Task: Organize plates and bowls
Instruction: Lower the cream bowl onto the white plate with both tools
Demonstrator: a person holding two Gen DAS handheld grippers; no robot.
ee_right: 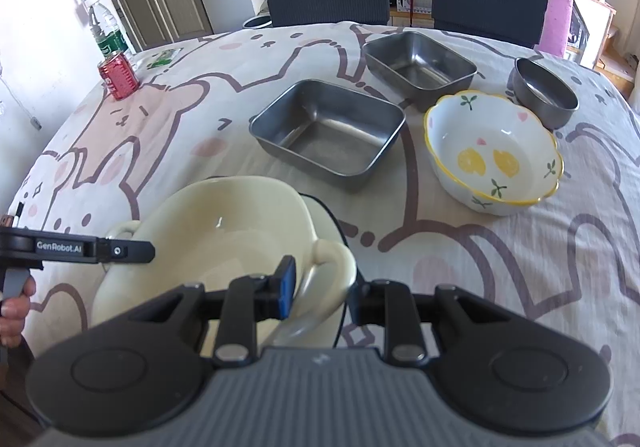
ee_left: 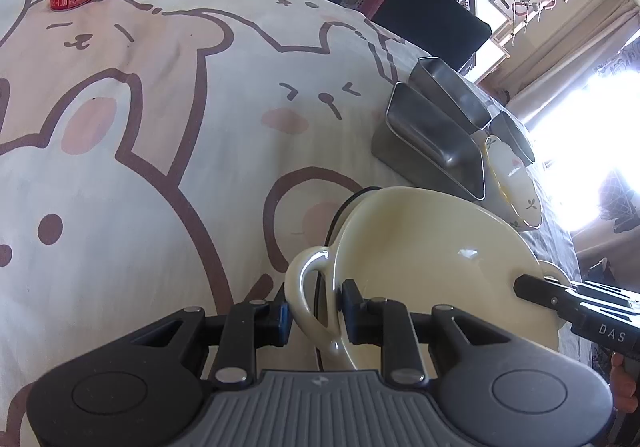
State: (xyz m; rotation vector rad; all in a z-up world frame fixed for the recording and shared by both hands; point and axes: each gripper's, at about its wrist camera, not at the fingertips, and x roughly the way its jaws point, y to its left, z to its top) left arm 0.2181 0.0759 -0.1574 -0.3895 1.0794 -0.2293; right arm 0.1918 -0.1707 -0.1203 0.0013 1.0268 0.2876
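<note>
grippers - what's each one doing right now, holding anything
left gripper: closed on one loop handle of the cream bowl.
right gripper: closed on the bowl's other handle.

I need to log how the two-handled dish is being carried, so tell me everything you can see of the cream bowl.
The cream bowl looks like glossy glazed ceramic, wide and shallow, empty inside, with a loop handle at each side. The left gripper has its jaws on one handle, and the right gripper has its jaws on the other handle. The bowl sits tilted over the cartoon-printed tablecloth, near the table's front, apart from the metal trays and the lemon-patterned bowl. A dark rim shows beneath it; what that belongs to is unclear.
</note>
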